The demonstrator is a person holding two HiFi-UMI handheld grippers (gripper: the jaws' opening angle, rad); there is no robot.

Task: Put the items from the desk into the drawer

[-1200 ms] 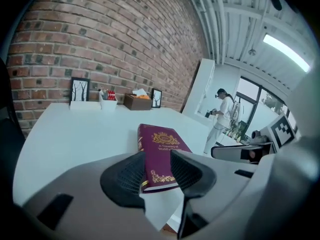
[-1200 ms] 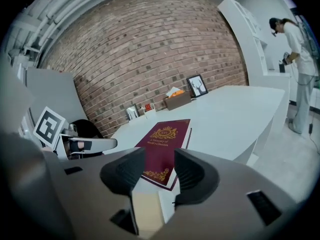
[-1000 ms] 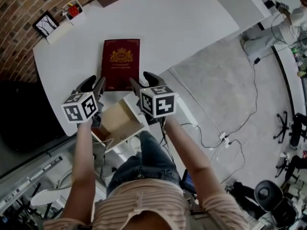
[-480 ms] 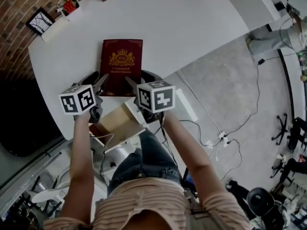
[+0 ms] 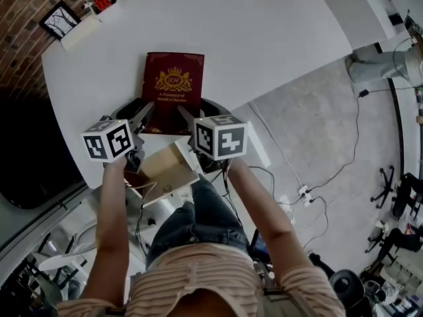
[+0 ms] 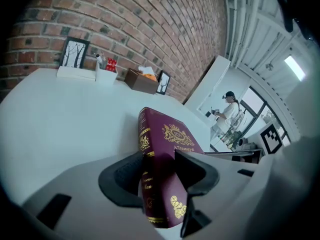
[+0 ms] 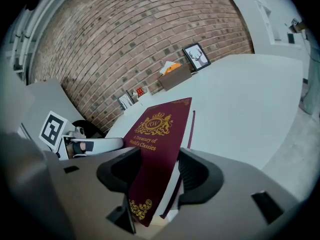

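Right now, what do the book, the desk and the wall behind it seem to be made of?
Book: hard cover, maroon leather-look with shiny gold stamping; real leather or imitation, unclear. Desk: smooth matte white top, probably laminate. Wall: bare red brick, mortar lines showing.

The book (image 5: 173, 91) at the desk's near edge has a maroon leather-look cover with a faint sheen and shiny gilt stamping. Its page block looks like plain paper. The desk (image 5: 264, 38) top is smooth, matt white. The pads (image 7: 199, 176) of my right gripper (image 7: 156, 176) are matt black, its shell dull grey plastic. The wall (image 7: 140, 39) is rough brick, and the drawer (image 5: 165, 170) looks like pale bare wood.
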